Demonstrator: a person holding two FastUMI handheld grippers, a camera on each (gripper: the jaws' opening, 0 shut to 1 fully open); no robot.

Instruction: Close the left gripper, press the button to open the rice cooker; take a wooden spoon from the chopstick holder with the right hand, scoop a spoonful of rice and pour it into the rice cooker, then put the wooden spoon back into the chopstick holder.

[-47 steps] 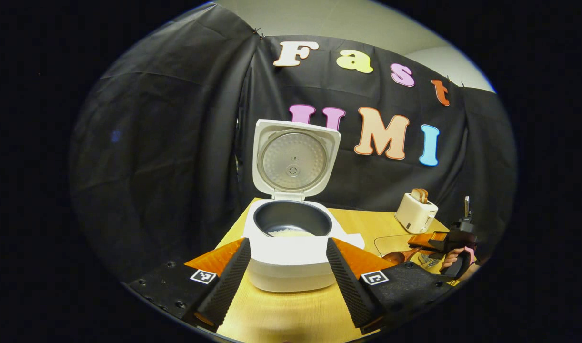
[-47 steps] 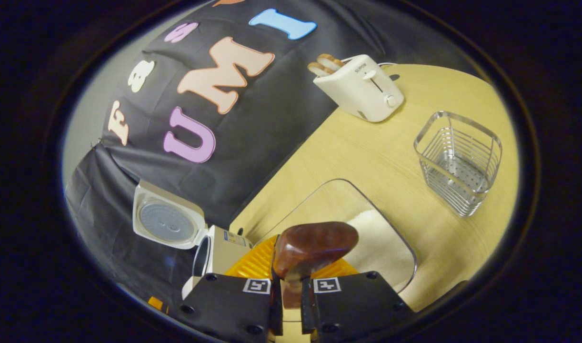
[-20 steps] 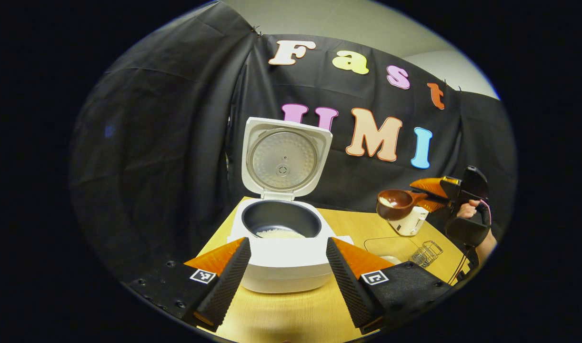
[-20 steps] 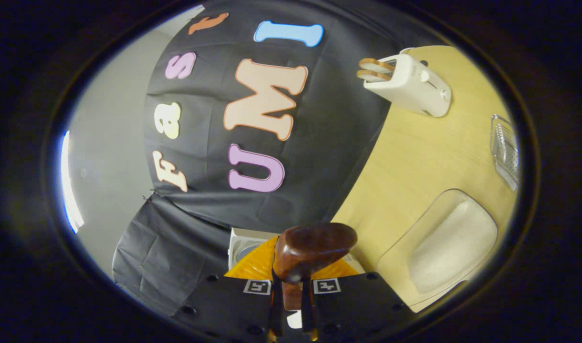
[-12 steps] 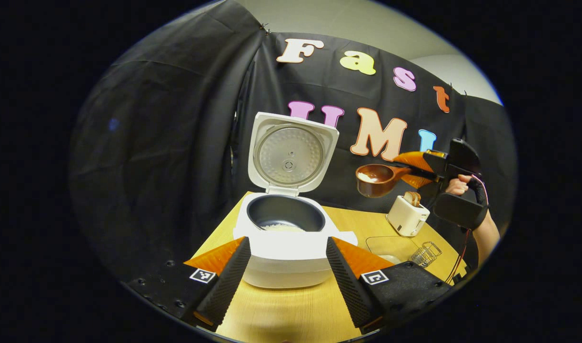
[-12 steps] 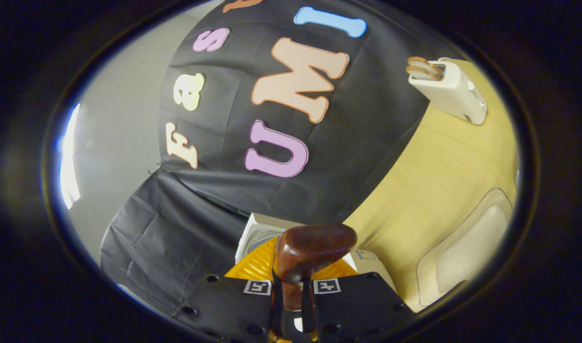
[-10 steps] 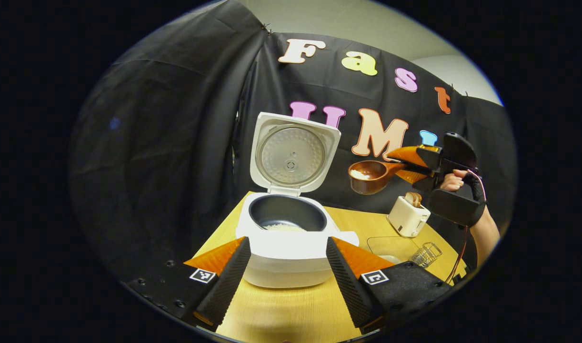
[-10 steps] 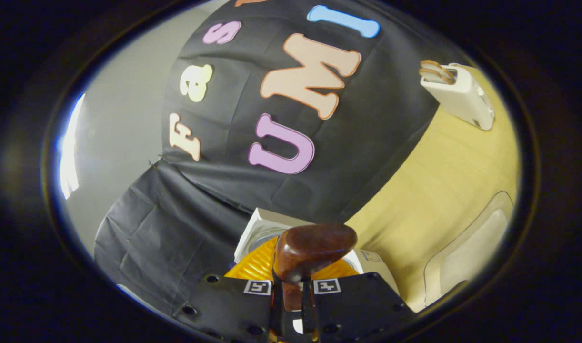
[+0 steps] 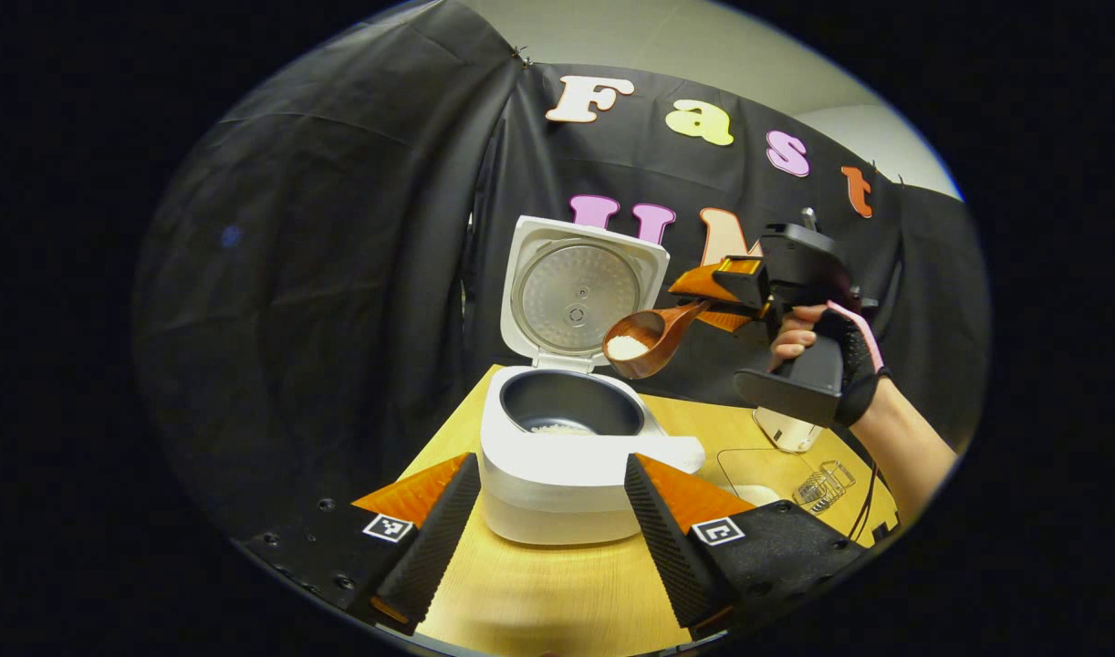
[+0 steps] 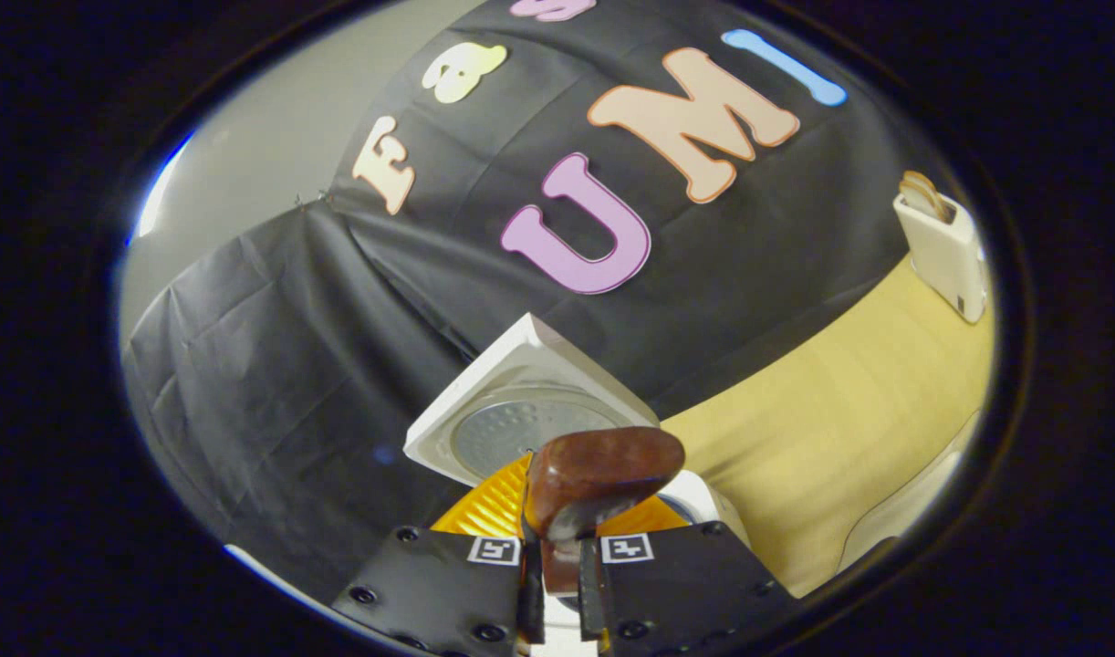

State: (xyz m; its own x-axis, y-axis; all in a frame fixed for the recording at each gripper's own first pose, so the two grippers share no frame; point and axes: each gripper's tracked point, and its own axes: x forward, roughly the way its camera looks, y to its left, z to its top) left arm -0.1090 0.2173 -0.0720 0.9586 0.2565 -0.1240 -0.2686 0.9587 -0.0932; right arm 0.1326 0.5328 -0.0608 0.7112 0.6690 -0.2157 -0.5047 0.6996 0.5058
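The white rice cooker (image 9: 557, 470) stands on the wooden table with its lid (image 9: 580, 297) raised and a little rice in its dark pot (image 9: 571, 415). My left gripper (image 9: 547, 525) hangs open just before the cooker's front. In the left gripper view my right gripper (image 9: 703, 297), held by a gloved hand, is shut on the handle of a wooden spoon (image 9: 644, 339); its bowl carries rice and hovers above the pot's right rim. In the right gripper view the spoon (image 10: 594, 479) stands between the fingers (image 10: 484, 511), with the lid (image 10: 521, 424) behind.
A white toaster (image 10: 945, 246) with bread stands at the table's far right. A clear tray (image 9: 749, 470) with rice and the wire chopstick holder (image 9: 822, 484) sit right of the cooker. Black cloth closes the back and left.
My right gripper has carried the rice-filled spoon up from the tray and leftward, to just above the cooker's pot. The spoon now tilts toward the pot. My left gripper has stayed open.
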